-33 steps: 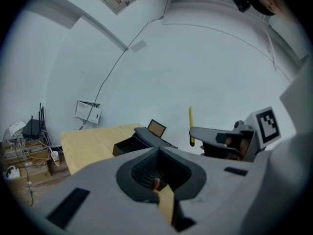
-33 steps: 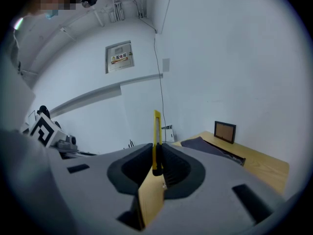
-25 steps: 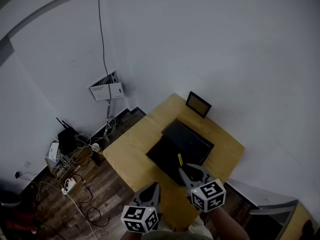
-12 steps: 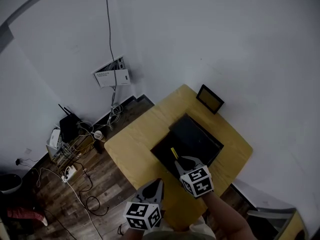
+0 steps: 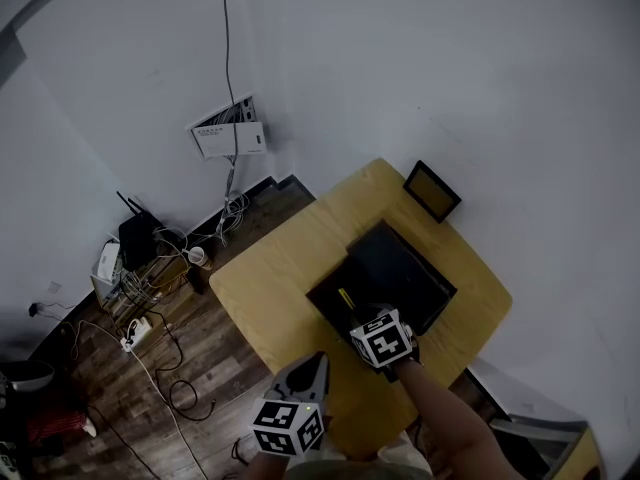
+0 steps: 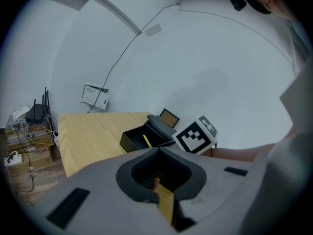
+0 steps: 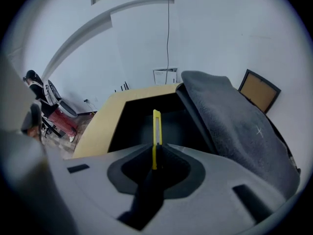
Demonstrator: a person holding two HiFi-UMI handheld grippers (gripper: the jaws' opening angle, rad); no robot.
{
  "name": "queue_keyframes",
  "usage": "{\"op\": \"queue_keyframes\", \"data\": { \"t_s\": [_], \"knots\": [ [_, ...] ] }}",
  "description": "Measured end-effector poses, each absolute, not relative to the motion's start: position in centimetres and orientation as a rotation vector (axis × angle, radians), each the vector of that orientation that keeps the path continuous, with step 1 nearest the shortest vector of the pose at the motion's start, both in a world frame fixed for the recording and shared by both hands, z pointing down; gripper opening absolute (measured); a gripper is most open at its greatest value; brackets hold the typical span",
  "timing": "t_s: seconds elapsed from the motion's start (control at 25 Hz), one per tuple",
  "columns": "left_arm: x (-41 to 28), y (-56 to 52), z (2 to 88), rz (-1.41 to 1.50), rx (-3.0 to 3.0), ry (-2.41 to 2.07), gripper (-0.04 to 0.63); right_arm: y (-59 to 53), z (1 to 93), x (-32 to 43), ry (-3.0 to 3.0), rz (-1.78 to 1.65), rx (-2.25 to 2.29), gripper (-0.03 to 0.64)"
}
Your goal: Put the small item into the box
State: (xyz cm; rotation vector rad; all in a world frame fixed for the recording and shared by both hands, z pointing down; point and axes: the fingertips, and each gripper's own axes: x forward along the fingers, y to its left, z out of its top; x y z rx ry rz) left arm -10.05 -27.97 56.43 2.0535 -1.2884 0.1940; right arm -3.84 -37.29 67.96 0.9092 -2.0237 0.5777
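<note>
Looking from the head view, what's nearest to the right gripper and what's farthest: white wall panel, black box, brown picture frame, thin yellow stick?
1. Thin yellow stick, held by the fingers of the right gripper.
2. Open black box, just under the stick.
3. Brown picture frame, at the wooden table's far edge.
4. White wall panel, past the table, on the left.

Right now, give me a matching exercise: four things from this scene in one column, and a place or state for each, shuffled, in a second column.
Things:
1. yellow stick
2. black box
3. picture frame
4. left claw

Places or states:
A. shut, with nothing in it
B. open on the table
C. pinched in the right claw, over the box
D. at the table's far corner, by the wall

Pairs: 1-C, 2-B, 3-D, 4-A
</note>
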Motion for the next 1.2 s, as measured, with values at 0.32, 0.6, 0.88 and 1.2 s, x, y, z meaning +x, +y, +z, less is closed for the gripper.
{"op": "queue_keyframes", "data": {
  "t_s": [0.32, 0.6, 0.88, 1.2],
  "knots": [
    [-10.1, -27.9, 56.7, 0.197, 2.057, -1.275, 0.002, -37.5, 69.8, -3.9, -1.956, 0.612, 0.889, 0.051],
    [-10.1, -27.4, 56.3, 0.190, 2.069, -1.263, 0.003, -37.4, 69.8, -3.9, -1.961, 0.608, 0.913, 0.051],
    [-10.5, -26.4, 55.5, 0.167, 2.089, -1.257, 0.002, -36.6, 68.3, -4.1, -2.001, 0.608, 0.967, 0.158],
    [-10.6, -24.4, 54.5, 0.147, 2.122, -1.236, 0.003, -35.1, 62.2, -3.5, -2.110, 0.618, 1.164, 0.141]
  ]
}}
